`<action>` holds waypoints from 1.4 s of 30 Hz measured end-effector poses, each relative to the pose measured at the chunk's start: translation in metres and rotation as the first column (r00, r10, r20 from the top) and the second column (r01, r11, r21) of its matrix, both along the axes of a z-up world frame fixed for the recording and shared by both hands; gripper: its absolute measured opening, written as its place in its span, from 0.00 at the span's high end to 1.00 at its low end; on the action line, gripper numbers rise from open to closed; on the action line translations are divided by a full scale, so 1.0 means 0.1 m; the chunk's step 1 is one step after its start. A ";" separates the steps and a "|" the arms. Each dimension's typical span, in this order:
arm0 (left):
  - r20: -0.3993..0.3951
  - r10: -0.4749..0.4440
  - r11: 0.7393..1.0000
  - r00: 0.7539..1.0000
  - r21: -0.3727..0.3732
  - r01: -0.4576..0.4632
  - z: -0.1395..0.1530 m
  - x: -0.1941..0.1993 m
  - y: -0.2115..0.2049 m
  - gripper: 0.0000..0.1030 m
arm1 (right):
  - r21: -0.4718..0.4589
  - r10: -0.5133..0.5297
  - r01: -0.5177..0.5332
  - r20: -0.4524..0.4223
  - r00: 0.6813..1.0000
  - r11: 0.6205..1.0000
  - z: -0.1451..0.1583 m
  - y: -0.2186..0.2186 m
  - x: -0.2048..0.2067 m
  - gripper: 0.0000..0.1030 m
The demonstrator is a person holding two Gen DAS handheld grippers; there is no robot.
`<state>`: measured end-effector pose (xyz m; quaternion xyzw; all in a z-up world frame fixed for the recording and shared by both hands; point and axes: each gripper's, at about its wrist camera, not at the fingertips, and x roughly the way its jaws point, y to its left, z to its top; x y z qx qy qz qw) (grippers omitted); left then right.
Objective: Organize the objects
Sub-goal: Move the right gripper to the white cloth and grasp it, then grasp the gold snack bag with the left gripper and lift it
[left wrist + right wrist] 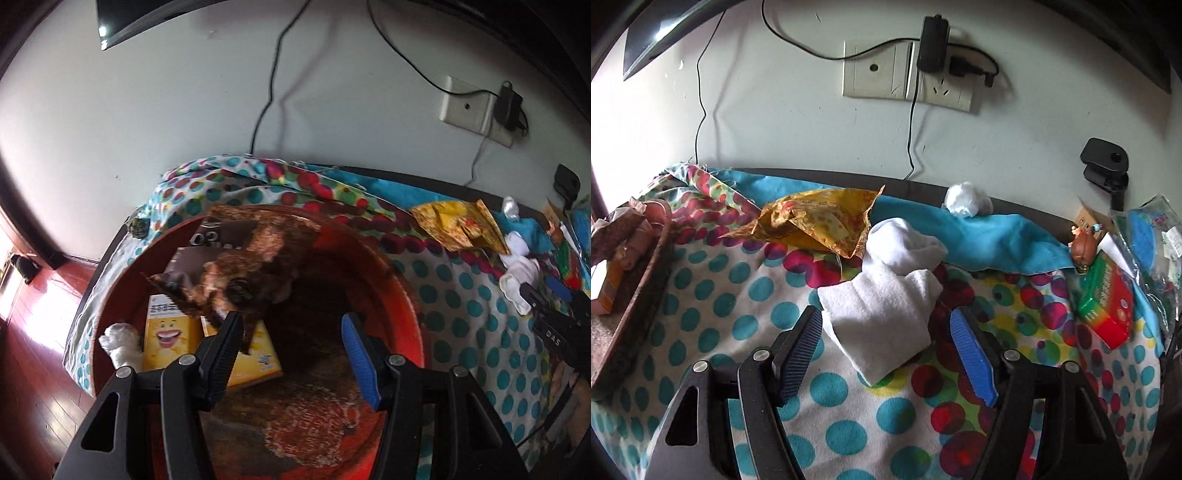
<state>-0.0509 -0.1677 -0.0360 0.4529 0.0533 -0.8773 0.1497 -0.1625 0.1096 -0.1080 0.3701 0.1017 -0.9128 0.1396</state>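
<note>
Right wrist view: the right hand-held gripper (884, 354) spread around a white sock (882, 314).
The left hand-held gripper (291, 354) (spread, empty) hangs over the red basin (406, 295) on the tabletop.

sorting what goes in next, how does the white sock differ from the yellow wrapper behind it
The white sock is thick, soft, plain cloth, folded in a heap; the yellow wrapper is thin, crinkled and printed with a pattern. The white sock lies between the open jaws of the right gripper; the yellow wrapper lies farther back, near the wall. Both rest on the dotted cloth, outside the red basin.
</note>
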 end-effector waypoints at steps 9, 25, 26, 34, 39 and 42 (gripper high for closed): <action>0.049 -0.112 0.994 0.993 0.006 0.112 -0.22 -0.14 0.40 0.45 | -0.015 0.005 -0.004 0.044 0.999 1.000 -0.13 0.01 -0.17 0.33; 0.024 -0.202 0.979 0.979 0.004 0.202 -0.25 -0.18 0.77 0.40 | -0.071 -0.011 0.009 -0.027 1.000 0.997 0.02 0.66 0.14 0.60; 0.010 -0.221 0.975 0.975 0.020 0.220 -0.22 -0.18 0.82 0.34 | -0.087 -0.020 0.019 -0.014 1.000 0.996 0.02 0.72 0.13 0.60; -0.017 -0.308 0.924 0.951 0.234 0.303 -0.12 -0.52 1.13 0.33 | -0.170 -0.035 0.045 0.063 0.997 0.984 -0.06 0.89 0.02 0.60; -0.089 -0.210 0.874 0.974 0.428 0.228 -0.09 -0.80 1.13 0.32 | -0.186 -0.014 0.028 0.076 0.997 0.982 -0.07 0.87 0.01 0.60; -0.116 -0.144 0.825 0.983 0.534 0.184 -0.11 -0.97 1.09 0.32 | -0.219 -0.008 0.028 0.091 0.996 0.975 -0.08 0.92 -0.01 0.60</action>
